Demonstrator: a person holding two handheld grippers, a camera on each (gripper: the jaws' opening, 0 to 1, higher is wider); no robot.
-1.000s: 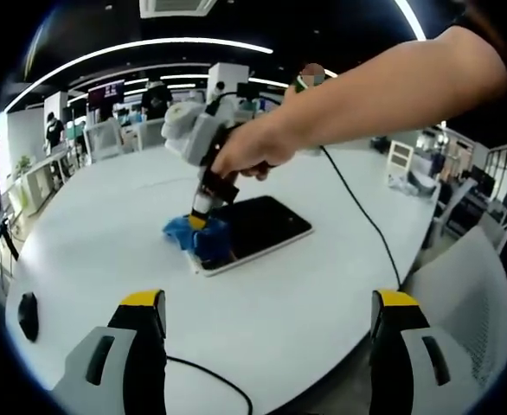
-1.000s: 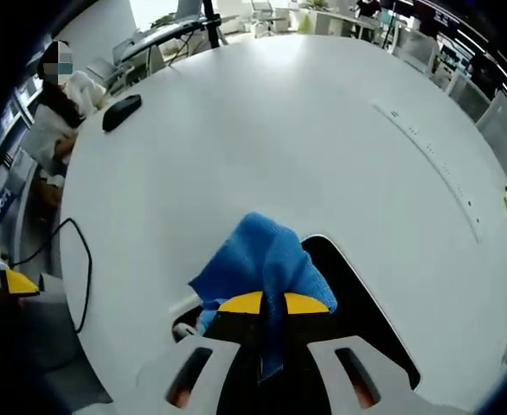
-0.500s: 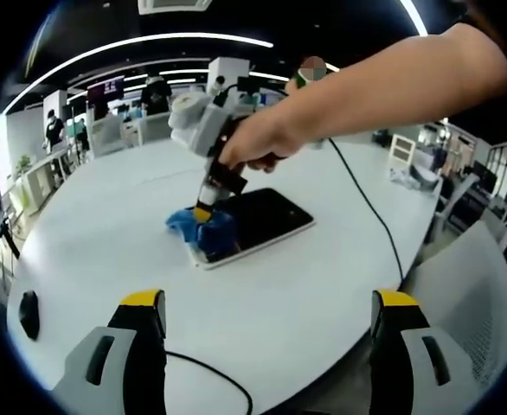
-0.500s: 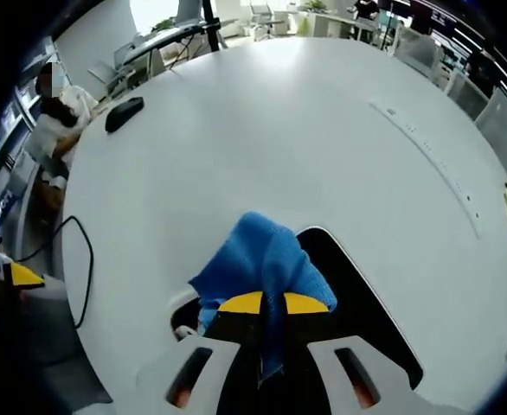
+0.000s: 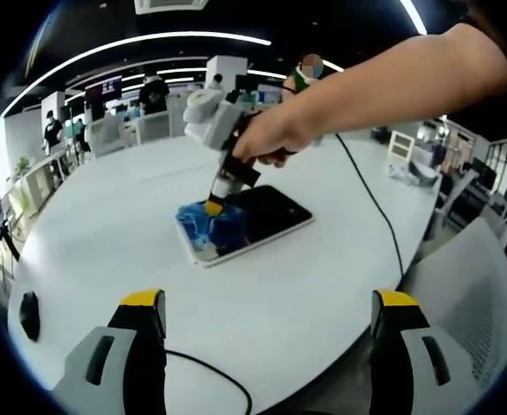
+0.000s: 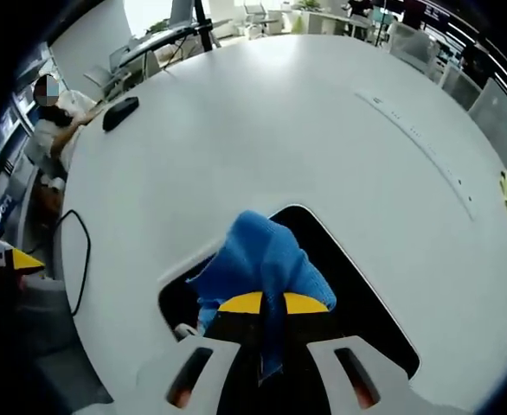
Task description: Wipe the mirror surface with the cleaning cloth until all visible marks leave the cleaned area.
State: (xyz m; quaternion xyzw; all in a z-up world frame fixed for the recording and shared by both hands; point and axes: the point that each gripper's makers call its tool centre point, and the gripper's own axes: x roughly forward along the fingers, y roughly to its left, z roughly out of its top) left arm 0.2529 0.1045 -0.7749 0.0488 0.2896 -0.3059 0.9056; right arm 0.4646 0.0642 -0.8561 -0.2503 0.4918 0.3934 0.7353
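Note:
A flat rectangular mirror [image 5: 252,222] with a white rim lies on the round white table [image 5: 106,225]; its glass looks dark. In the right gripper view the mirror [image 6: 340,268] lies right under the jaws. My right gripper [image 6: 273,304] is shut on a blue cleaning cloth [image 6: 262,259] and presses it onto the glass near the mirror's end. From the left gripper view, that right gripper [image 5: 214,207] comes down from a person's hand onto the blue cloth [image 5: 208,224]. My left gripper [image 5: 269,304] hangs open above the table's near edge, far from the mirror.
A black mouse [image 5: 29,316] and a black cable [image 5: 210,380] lie near the left gripper; the same mouse [image 6: 121,112] shows far left in the right gripper view. Another cable [image 5: 370,216] runs across the table. Chairs and desks stand around.
The right gripper has slid the blue cloth from the mirror's end edge further onto the glass. The left gripper has stayed still.

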